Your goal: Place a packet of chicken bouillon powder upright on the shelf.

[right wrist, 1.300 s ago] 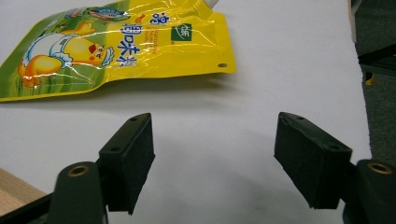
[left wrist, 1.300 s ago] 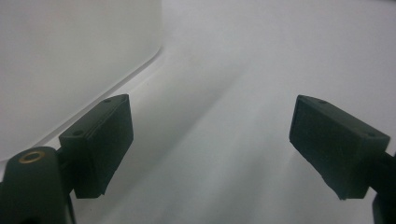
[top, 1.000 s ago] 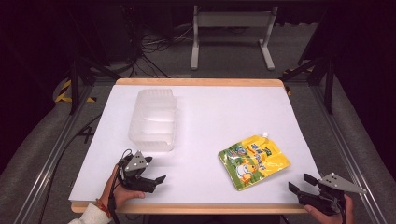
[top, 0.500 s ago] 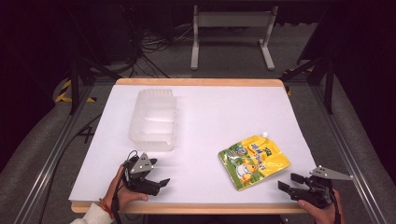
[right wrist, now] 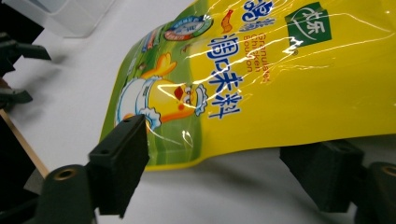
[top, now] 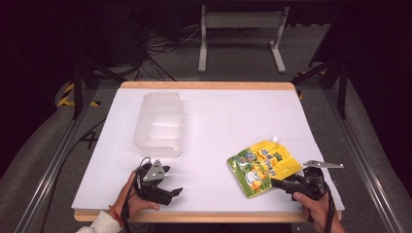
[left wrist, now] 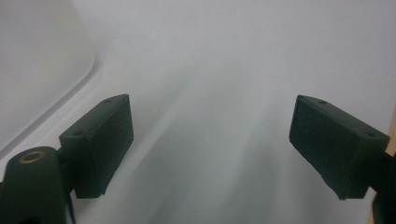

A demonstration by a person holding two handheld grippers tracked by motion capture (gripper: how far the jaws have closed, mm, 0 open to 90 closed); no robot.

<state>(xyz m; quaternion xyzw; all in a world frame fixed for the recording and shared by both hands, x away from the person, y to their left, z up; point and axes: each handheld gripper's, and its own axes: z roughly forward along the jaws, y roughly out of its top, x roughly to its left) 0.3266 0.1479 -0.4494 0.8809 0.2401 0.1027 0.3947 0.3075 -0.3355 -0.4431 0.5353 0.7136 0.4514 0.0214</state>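
A yellow and green pouch (top: 262,164) with a cartoon duck lies flat on the white table at the front right; the right gripper view shows the pouch (right wrist: 243,84) close up. My right gripper (top: 282,183) is open at the pouch's near edge, one jaw over its corner, the other jaw below the edge in the right gripper view (right wrist: 229,179). A clear plastic container (top: 159,124) stands at the left middle. My left gripper (top: 171,192) is open near the front edge, below the container, with bare table between its jaws (left wrist: 210,149).
The white table (top: 228,121) has a wooden rim along the front and back. A corner of the clear container (left wrist: 37,56) shows at the upper left of the left gripper view. Dark floor, cables and a metal stand lie beyond the far edge.
My right gripper has moved left and forward from the table's front right corner up to the pouch's near edge. My left gripper has shifted slightly right.
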